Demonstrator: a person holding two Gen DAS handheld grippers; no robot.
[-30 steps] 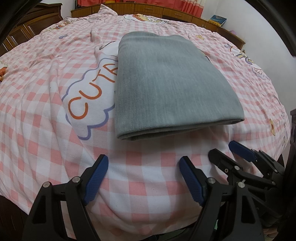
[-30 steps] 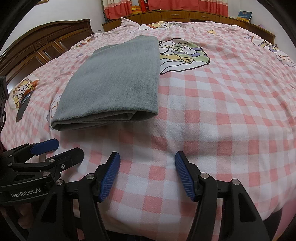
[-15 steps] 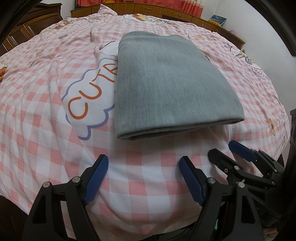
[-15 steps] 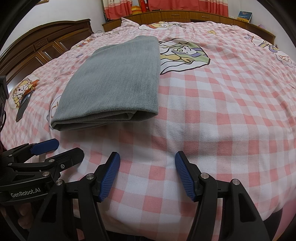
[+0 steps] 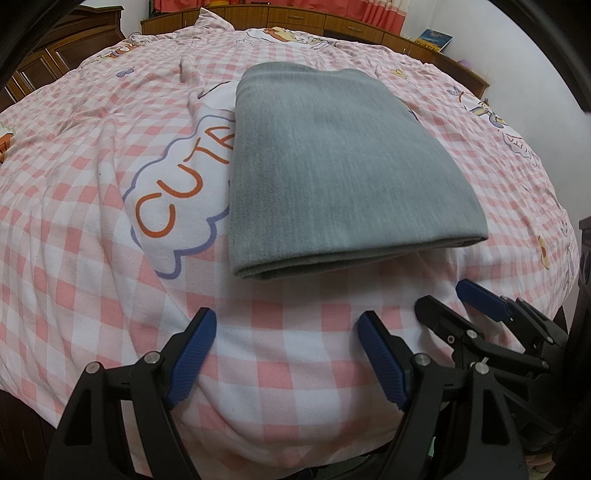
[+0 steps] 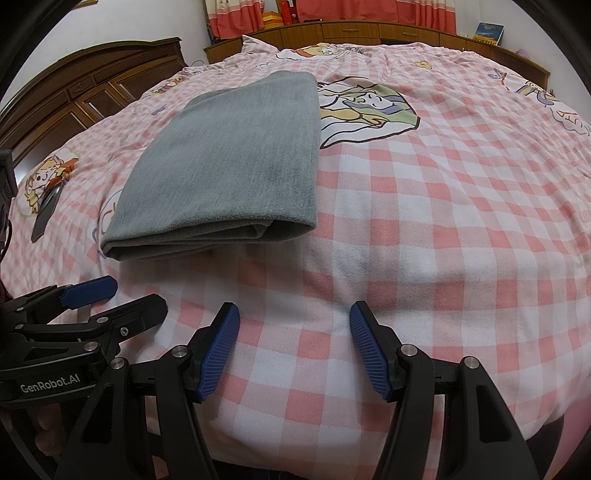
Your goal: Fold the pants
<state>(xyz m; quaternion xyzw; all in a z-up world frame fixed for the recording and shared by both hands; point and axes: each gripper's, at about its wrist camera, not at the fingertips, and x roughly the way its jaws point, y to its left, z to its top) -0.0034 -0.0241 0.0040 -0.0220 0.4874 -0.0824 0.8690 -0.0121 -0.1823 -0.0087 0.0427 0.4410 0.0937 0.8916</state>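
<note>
Grey pants point(image 5: 332, 162) lie folded in a flat rectangle on the pink checked bedspread point(image 5: 74, 229); they also show in the right wrist view point(image 6: 236, 162), folded edge toward me. My left gripper point(image 5: 284, 332) is open and empty, hovering over the bed's near edge, short of the pants. My right gripper point(image 6: 293, 325) is open and empty, near the front edge, to the right of the pants. Each gripper shows in the other's view: the right one point(image 5: 458, 306) and the left one point(image 6: 122, 299).
The bedspread has a "CUTE" cloud print point(image 5: 177, 206) left of the pants and a cartoon print point(image 6: 365, 107) to their right. A wooden headboard point(image 6: 92, 92) and low cabinets point(image 6: 369, 33) line the far sides. A dark flat object point(image 6: 46, 216) lies at the left.
</note>
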